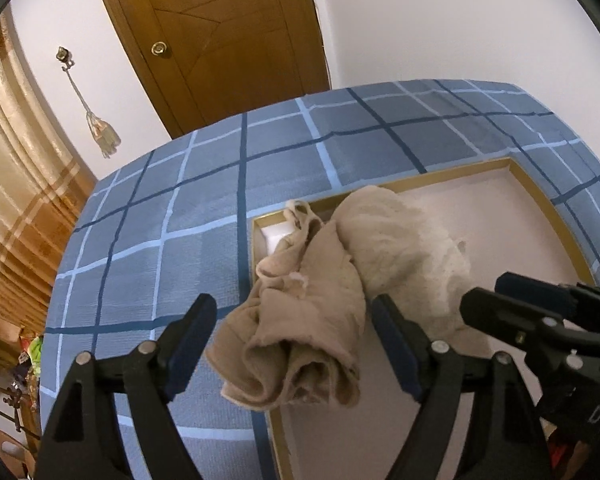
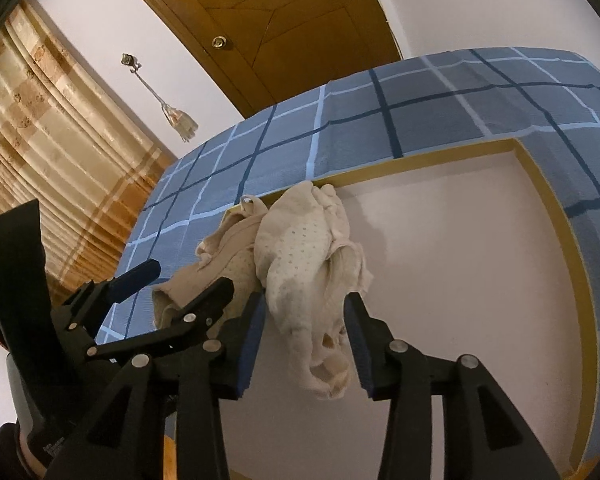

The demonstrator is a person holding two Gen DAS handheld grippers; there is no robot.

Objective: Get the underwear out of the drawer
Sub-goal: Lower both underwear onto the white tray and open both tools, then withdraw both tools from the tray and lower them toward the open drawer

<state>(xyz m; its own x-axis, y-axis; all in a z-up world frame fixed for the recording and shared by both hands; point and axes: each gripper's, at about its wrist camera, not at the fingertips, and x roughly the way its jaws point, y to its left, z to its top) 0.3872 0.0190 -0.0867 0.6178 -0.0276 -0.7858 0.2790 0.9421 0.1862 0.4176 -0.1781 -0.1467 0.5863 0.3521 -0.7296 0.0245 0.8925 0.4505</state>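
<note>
Drawer (image 1: pixel 540 216) pulled open beside the plaid bedspread (image 1: pixel 180 240), pale floor mostly bare. Two garments bunched at the drawer's near-left corner: tan underwear (image 1: pixel 300 320) draped across the gold rim and partly out onto the bedspread, cream dotted underwear (image 2: pixel 300 264) just right of it, inside the drawer. Left gripper (image 1: pixel 292 344) spread wide, straddling the tan piece, nothing pinched yet. Right gripper (image 2: pixel 304 340) likewise released, fingers either side of the cream piece's hanging end, contact not certain. Judged barely past the start: drawer open, both pieces within reach, neither lifted clear. Left to do: clamp, raise, carry out. Gold rim right at the tan piece, a likely snag on a low drag; plenty of open space above the drawer and over the bedspread for a straight lift. Grippers crowded near each other at that corner.
</note>
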